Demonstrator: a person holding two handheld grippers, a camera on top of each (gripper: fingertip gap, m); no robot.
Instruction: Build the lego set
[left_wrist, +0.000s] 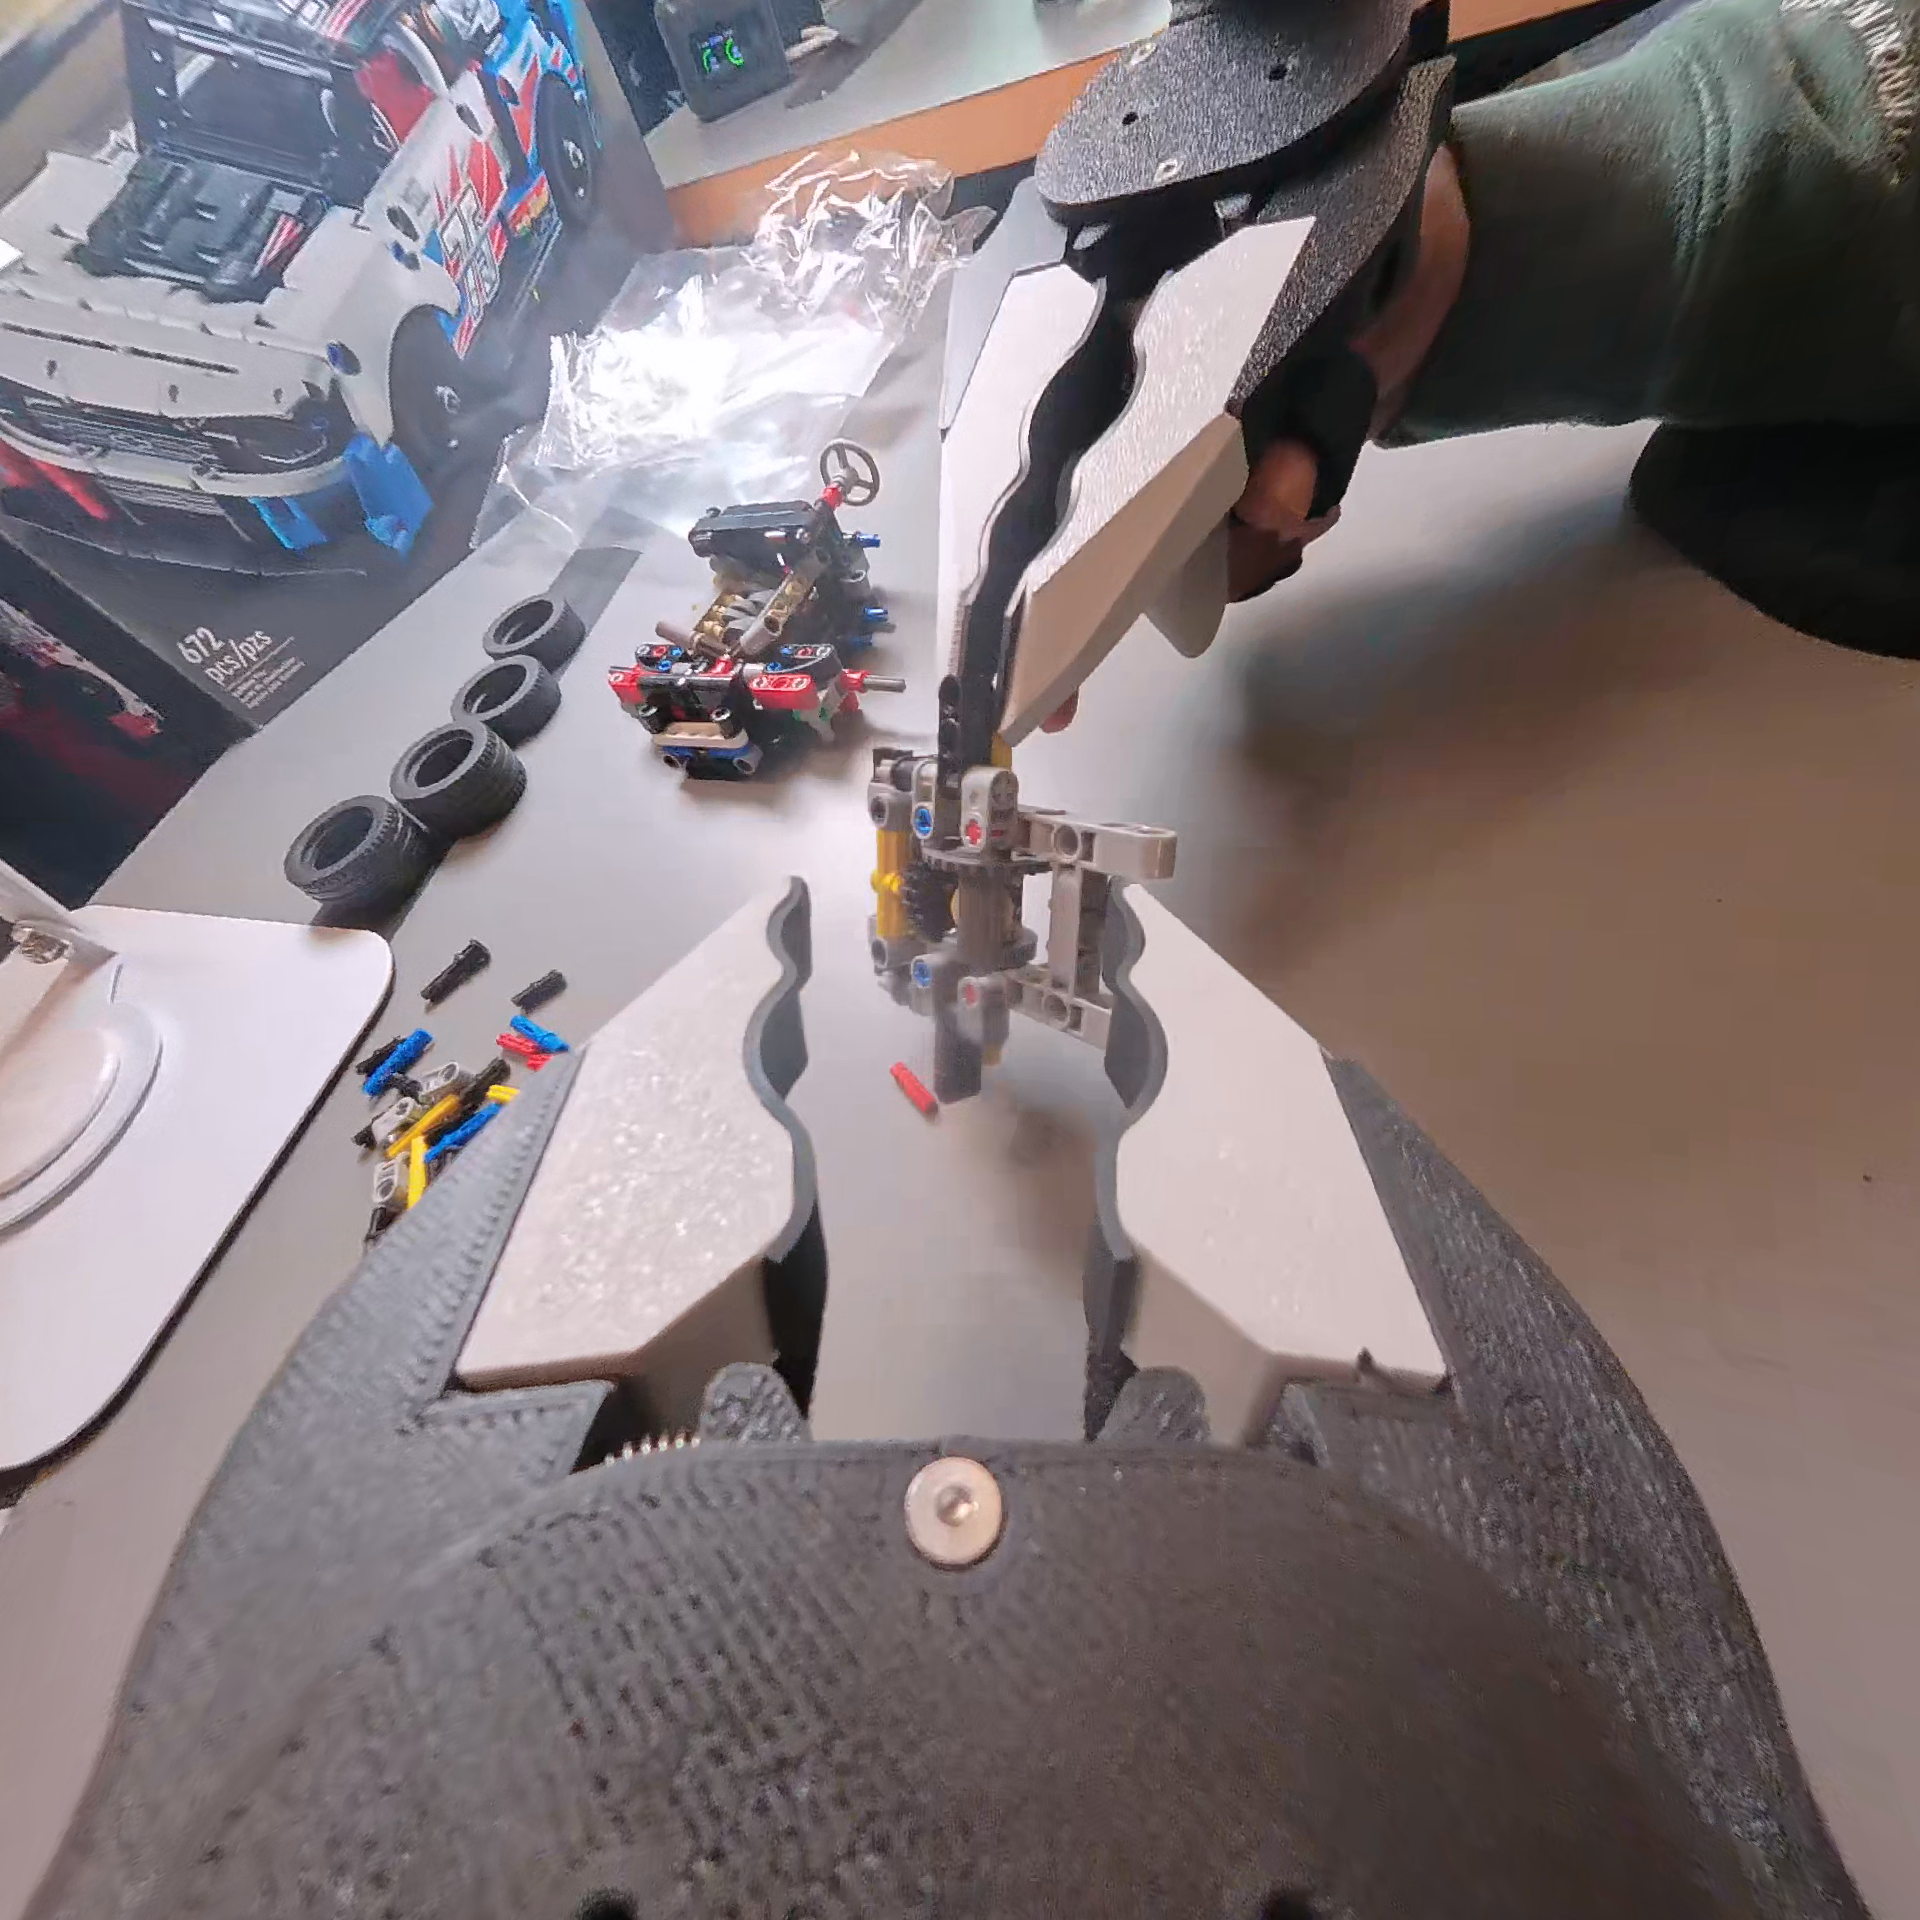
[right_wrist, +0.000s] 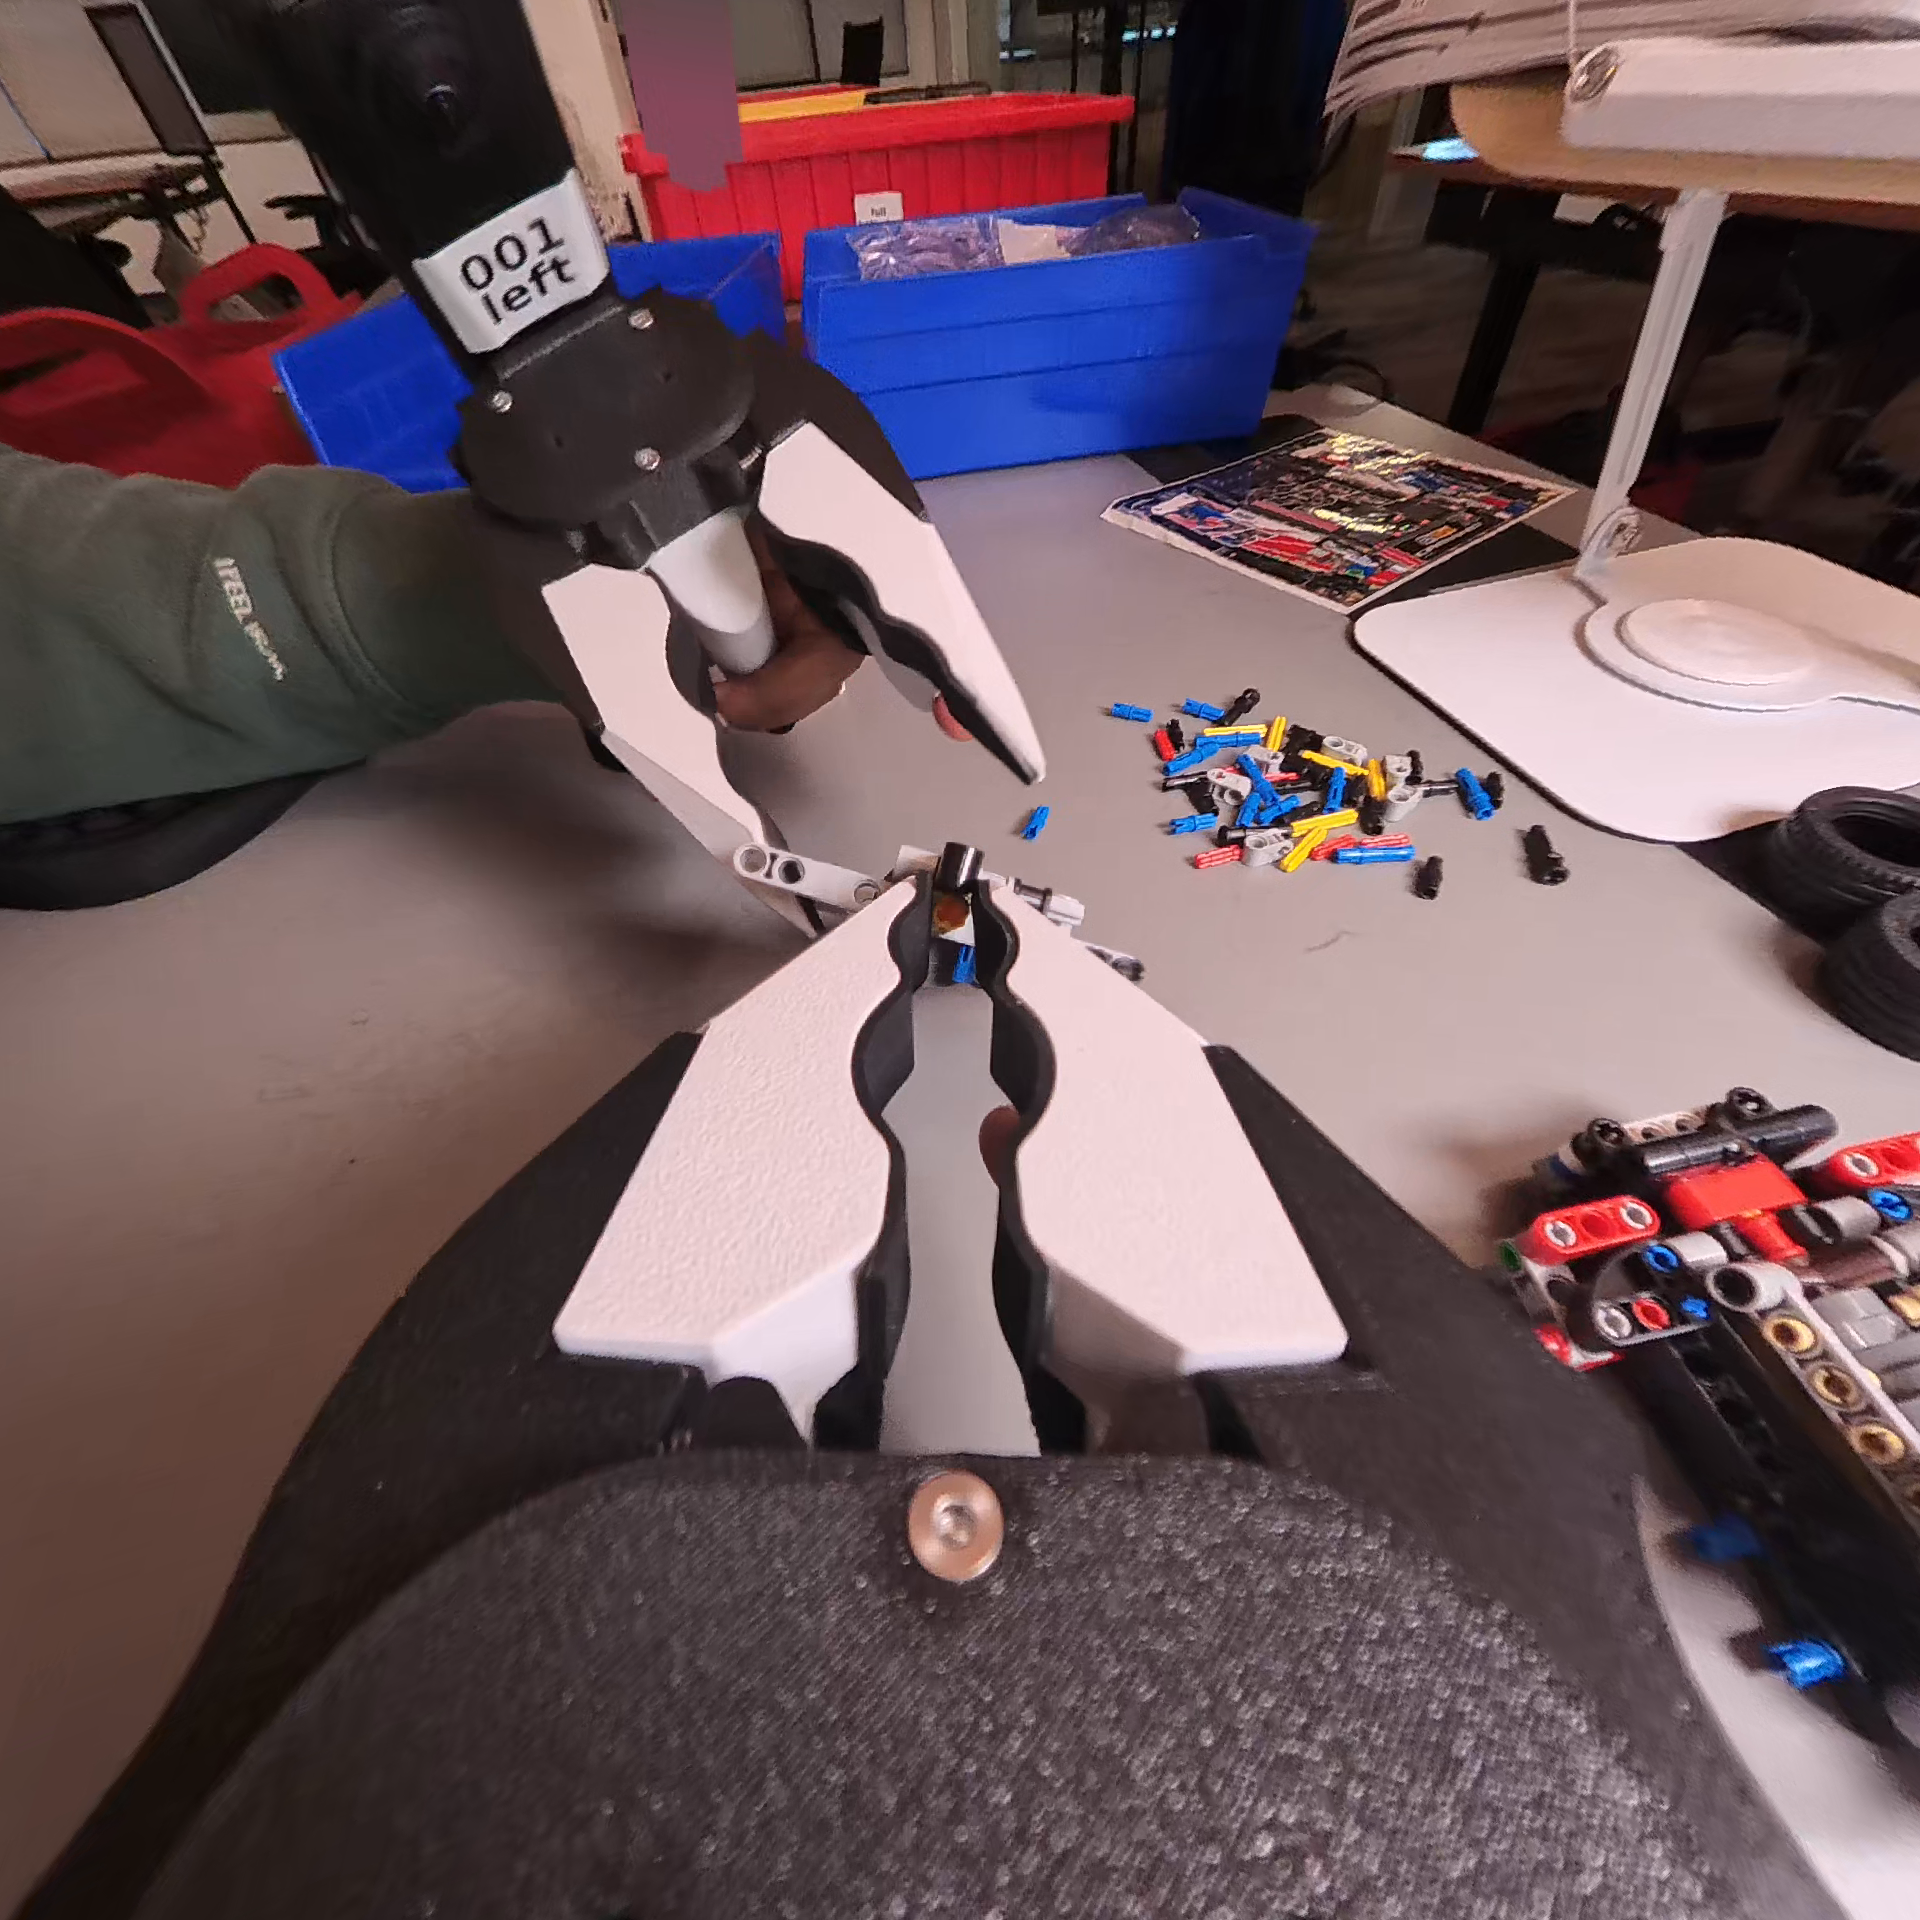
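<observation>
A small grey and yellow Technic sub-assembly (left_wrist: 977, 904) stands upright on the grey table. My right gripper (right_wrist: 951, 883) is shut on its top end; in the left wrist view it (left_wrist: 977, 722) reaches down from the upper right. My left gripper (left_wrist: 961, 914) is open, with the sub-assembly between its fingers and the grey frame close against the right finger. In the right wrist view the left gripper (right_wrist: 914, 842) is open, its lower finger beside a grey beam (right_wrist: 800, 871). A red pin (left_wrist: 912, 1089) lies by the sub-assembly's foot.
A larger chassis build (left_wrist: 758, 655) (right_wrist: 1745, 1247) lies nearby. There are several tyres (left_wrist: 457, 769), a pile of loose pins (left_wrist: 447, 1091) (right_wrist: 1299, 790), the set's box (left_wrist: 260, 260), an empty plastic bag (left_wrist: 727, 332), a white lamp base (right_wrist: 1662, 665), a sticker sheet (right_wrist: 1340, 509) and blue bins (right_wrist: 1039, 301). Left and right tips are no more than a few centimetres apart. About 7 cm separates my left fingertips from the red pin (left_wrist: 912, 1089).
</observation>
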